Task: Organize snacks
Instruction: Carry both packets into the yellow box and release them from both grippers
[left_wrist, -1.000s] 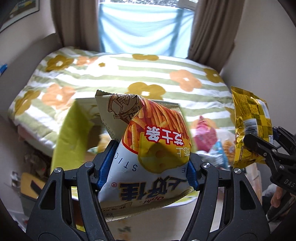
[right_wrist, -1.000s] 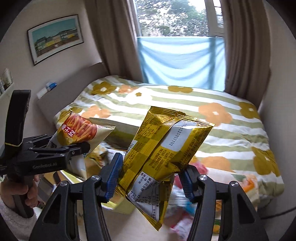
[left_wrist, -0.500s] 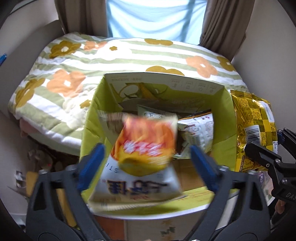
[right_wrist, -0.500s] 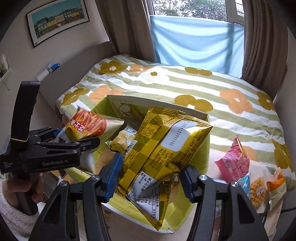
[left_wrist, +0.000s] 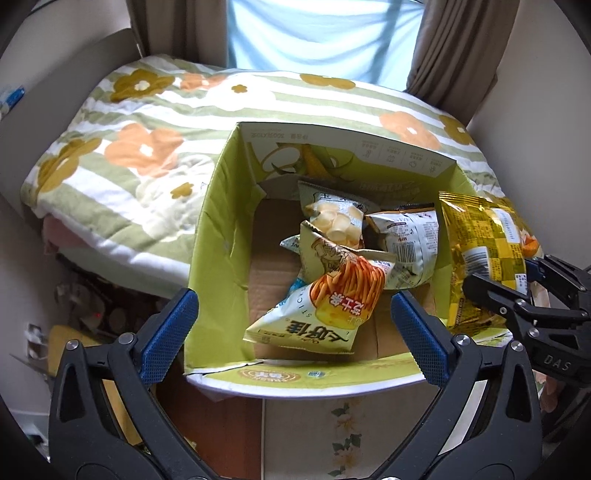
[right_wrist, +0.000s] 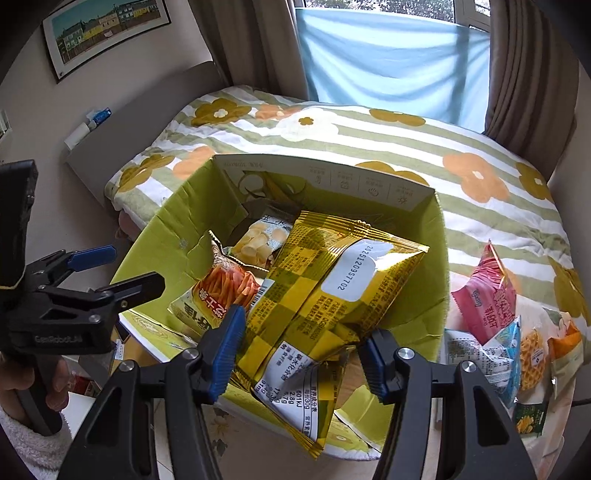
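A green cardboard box (left_wrist: 218, 221) (right_wrist: 166, 236) stands open against the bed. Inside it lies an orange-and-white stick-snack bag (left_wrist: 325, 306) (right_wrist: 218, 291), resting on other packets (left_wrist: 406, 236). My left gripper (left_wrist: 291, 332) hangs wide open above the box's near edge with nothing between its fingers. It also shows at the left of the right wrist view (right_wrist: 110, 269). My right gripper (right_wrist: 301, 354) is shut on a gold checkered snack bag (right_wrist: 332, 295) (left_wrist: 480, 251), held over the box's right side.
The flowered, striped bedspread (right_wrist: 369, 133) lies behind the box. On the right sit several loose snacks, among them a pink bag (right_wrist: 487, 295) and a waffle packet (right_wrist: 532, 354). A hand in a fluffy sleeve (right_wrist: 22, 417) holds the left gripper. Curtains (right_wrist: 528, 70) frame the window.
My left gripper opened and the stick-snack bag dropped out of it into the box. Both grippers sank closer to the box. The gold bag stayed in the right gripper.
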